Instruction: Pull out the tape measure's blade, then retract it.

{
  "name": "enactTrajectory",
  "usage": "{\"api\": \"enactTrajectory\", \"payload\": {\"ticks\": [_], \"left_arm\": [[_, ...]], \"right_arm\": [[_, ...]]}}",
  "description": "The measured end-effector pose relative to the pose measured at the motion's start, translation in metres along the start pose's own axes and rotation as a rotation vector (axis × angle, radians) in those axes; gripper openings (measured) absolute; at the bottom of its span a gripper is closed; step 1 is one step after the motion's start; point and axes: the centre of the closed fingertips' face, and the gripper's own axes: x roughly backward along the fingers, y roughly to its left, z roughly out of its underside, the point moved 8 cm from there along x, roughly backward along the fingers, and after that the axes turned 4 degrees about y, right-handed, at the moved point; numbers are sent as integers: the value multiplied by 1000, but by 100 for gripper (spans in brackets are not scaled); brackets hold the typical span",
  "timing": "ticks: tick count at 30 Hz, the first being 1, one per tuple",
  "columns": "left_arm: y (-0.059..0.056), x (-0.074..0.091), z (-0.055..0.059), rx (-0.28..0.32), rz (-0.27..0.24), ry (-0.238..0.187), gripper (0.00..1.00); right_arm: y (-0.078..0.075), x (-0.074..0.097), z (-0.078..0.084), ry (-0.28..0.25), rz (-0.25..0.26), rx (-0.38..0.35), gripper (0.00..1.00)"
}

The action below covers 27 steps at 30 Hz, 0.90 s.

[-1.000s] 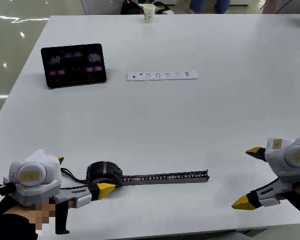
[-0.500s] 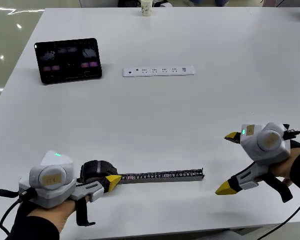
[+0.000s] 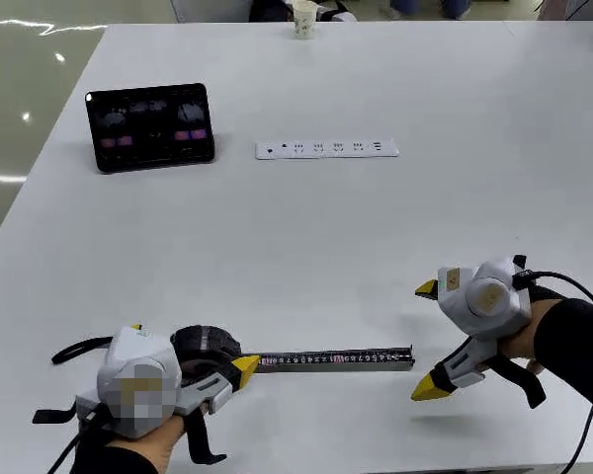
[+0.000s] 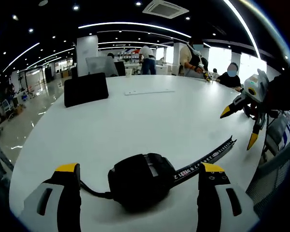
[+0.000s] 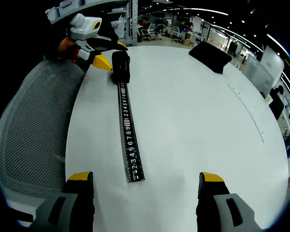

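the left gripper (image 4: 140,168) has its yellow-tipped jaws spread wide on either side of the round black tape measure case (image 3: 206,346), with a gap showing on both sides. the right gripper (image 3: 428,340), jaws also wide apart and holding nothing, sits just past the free end of the black numbered blade (image 3: 336,356), which runs flat from the case along the white table (image 3: 376,227). two grippers, one tape measure. well beyond the case stand one dark tablet (image 3: 150,126), one white power strip (image 3: 326,149) and one paper cup (image 3: 303,18).
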Motion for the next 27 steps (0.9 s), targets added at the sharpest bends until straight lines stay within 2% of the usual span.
{"api": "enactTrajectory", "payload": {"ticks": [4, 8, 11, 12, 16, 25, 27], "left_arm": [[-5, -4, 7, 22, -4, -10, 99], [-5, -7, 5, 78, -12, -23, 99], [-6, -7, 3, 67, -16, -29, 99], [-6, -8, 3, 72, -17, -30, 99], [-7, -10, 1, 97, -21, -40, 99], [-8, -10, 1, 104, -25, -49, 95], [-8, -10, 2, 103, -24, -47, 94]], "right_arm": [[-2, -4, 1, 7, -4, -8, 79], [0, -9, 4, 26, -24, -7, 69], [2, -10, 4, 31, -44, 3, 57], [4, -9, 3, 32, -60, 3, 52], [9, -12, 2, 51, -93, 15, 39], [13, -15, 1, 70, -92, 55, 24], [13, -17, 2, 81, -90, 65, 17]]}}
